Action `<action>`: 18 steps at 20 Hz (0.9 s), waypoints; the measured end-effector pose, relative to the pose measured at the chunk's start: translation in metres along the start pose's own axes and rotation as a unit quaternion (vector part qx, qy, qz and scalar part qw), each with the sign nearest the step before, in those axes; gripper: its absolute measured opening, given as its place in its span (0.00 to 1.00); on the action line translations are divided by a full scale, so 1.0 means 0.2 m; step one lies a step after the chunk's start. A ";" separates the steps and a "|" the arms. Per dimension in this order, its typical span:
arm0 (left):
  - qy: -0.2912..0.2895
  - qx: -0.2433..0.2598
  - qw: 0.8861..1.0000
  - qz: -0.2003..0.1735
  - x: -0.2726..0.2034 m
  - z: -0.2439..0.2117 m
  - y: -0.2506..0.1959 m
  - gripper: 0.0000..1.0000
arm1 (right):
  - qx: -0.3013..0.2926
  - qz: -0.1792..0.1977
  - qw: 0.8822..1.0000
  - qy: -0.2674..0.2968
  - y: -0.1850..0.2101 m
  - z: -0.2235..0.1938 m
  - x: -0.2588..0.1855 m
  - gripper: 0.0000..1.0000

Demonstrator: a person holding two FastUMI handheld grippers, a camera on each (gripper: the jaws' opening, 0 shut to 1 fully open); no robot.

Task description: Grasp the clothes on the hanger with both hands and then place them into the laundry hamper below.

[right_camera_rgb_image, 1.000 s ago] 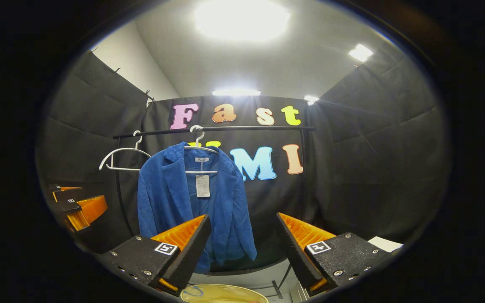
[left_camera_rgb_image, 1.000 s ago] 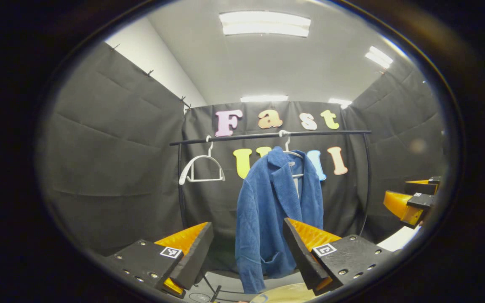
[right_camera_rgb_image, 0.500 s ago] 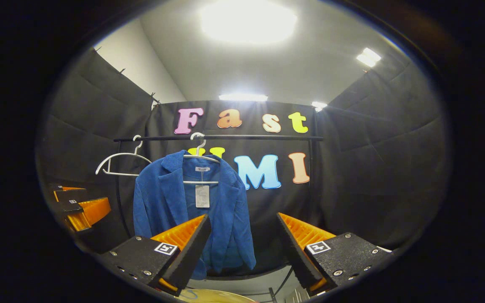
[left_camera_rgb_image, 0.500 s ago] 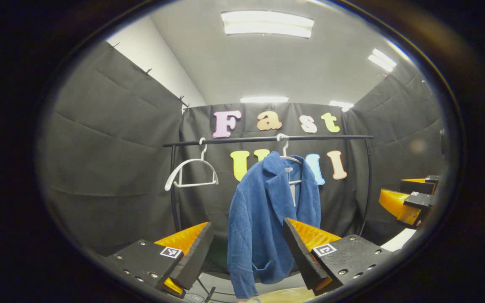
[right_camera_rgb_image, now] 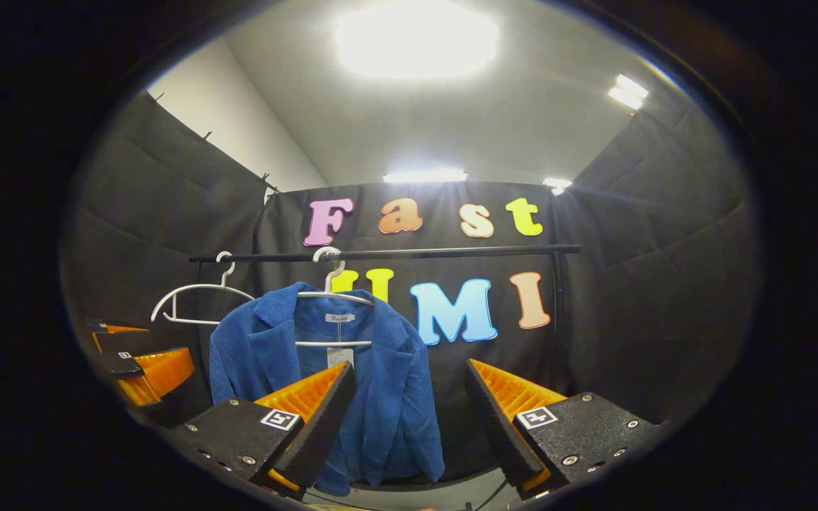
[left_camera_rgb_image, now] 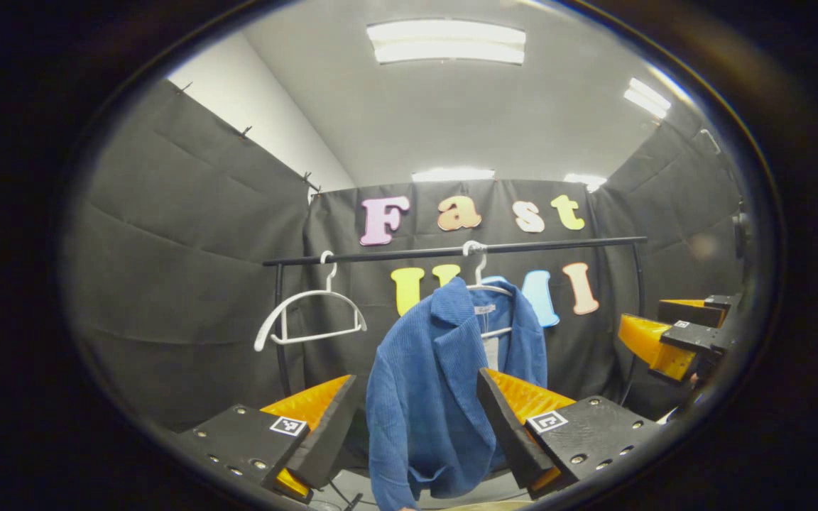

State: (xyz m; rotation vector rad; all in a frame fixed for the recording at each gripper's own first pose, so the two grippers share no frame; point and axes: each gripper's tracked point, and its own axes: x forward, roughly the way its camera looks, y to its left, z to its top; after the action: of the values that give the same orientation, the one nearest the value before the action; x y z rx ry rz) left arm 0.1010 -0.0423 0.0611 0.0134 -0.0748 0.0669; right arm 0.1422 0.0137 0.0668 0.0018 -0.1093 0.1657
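Left gripper view: left gripper (left_camera_rgb_image: 415, 433) spread wide, empty; blue jacket (left_camera_rgb_image: 444, 397) on white hanger (left_camera_rgb_image: 488, 289) under black rail (left_camera_rgb_image: 451, 251). Right gripper view: right gripper (right_camera_rgb_image: 409, 419) spread wide, short of jacket.

blue jacket (left_camera_rgb_image: 437, 397) hem cut off below

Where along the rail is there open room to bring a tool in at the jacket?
Along the black rail, the stretch from the blue jacket to the rail's right post is bare, bordered by the cloth wall behind. Left of the jacket it is tighter: the empty white hanger hangs close, near the rail's left post. Both tools are open, short of the jacket.
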 end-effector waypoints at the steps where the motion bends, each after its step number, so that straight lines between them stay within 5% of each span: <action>1: -0.001 -0.001 1.000 0.005 0.04 0.00 -0.02 1.00 | 0.002 0.006 1.000 -0.002 0.00 0.01 0.05 0.95; 18: 0.019 0.008 0.999 0.043 0.61 -0.16 -0.37 1.00 | 0.037 0.074 0.996 0.028 0.03 -0.24 0.73 0.95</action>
State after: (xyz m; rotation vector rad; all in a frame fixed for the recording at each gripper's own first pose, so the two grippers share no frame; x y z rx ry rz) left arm 0.2295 -0.1085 0.0381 0.0247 -0.0362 0.1536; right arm 0.2893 0.0431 0.0358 0.0621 -0.0465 0.3184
